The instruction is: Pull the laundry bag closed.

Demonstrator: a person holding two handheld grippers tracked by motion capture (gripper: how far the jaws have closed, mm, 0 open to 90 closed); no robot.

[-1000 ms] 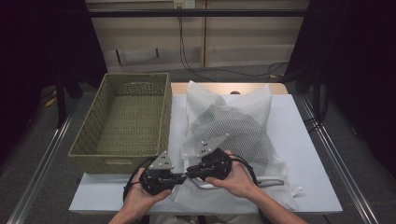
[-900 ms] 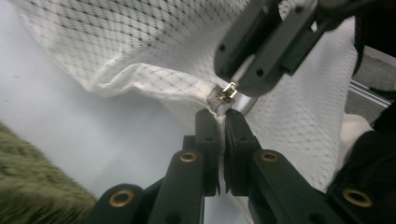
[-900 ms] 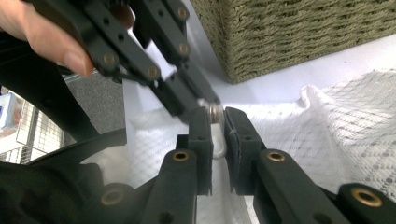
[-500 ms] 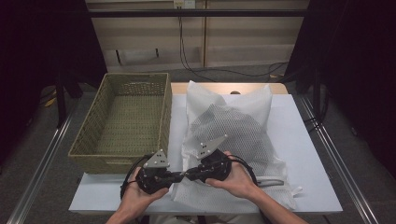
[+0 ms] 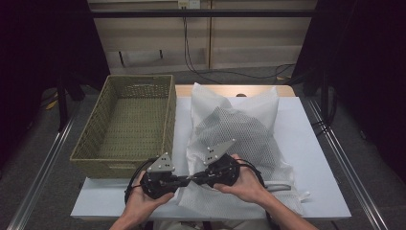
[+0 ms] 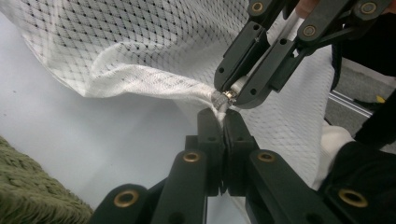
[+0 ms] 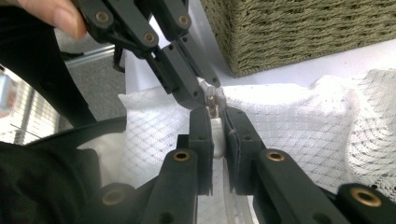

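A white mesh laundry bag (image 5: 239, 139) lies on the white table cover, with a dark item inside it. Both grippers meet tip to tip at its near left corner. My left gripper (image 5: 184, 180) is shut on the bunched mesh edge (image 6: 205, 95) right beside the zipper end. My right gripper (image 5: 194, 177) is shut on the small white zipper pull (image 7: 215, 125), whose metal slider (image 7: 212, 106) sits just past its tips. In the left gripper view the left gripper (image 6: 223, 117) pinches the fabric directly below the right gripper (image 6: 229, 97). A hand holds each gripper.
A green woven basket (image 5: 124, 120) stands empty to the left of the bag, its near corner (image 7: 289, 32) close to the grippers. The table's front edge (image 5: 201, 215) is just below the hands. A white cord (image 5: 282, 188) trails at the bag's near right.
Both grippers have sunk slightly toward the front edge and their tips have drawn together at the bag's corner. The bag and basket have not moved.
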